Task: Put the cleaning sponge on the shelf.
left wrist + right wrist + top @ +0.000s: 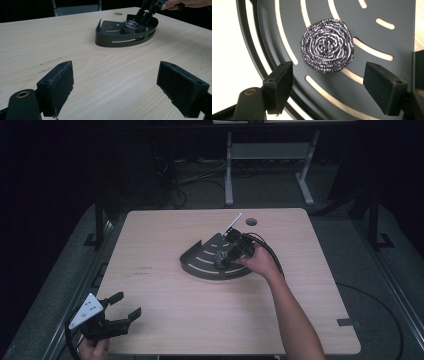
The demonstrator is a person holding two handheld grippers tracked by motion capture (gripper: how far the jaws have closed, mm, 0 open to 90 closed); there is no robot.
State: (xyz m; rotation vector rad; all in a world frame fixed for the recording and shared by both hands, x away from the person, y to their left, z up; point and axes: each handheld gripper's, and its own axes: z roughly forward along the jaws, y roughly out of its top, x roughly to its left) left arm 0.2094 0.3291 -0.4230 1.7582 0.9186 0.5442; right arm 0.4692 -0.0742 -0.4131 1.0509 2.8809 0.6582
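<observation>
The steel scourer (pixel 327 45) lies on the floor of the slotted black tray (pixel 384 12), near its curved wall. The right gripper (pixel 328 82) hovers just above it — jaws apart, pads clear of the coil. The left gripper (pixel 121 308) rests well away from the tray at the table (pixel 175 320) edge — its jaws wide apart on nothing.

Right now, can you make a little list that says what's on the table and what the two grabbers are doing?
table: light wood
tray: dark slotted quarter-round tray, far middle of table
in tray: steel wool scrubber, lying flat
right gripper: over the scrubber, jaws open, not touching it
left gripper: at near left table edge, jaws open, nothing between them
</observation>
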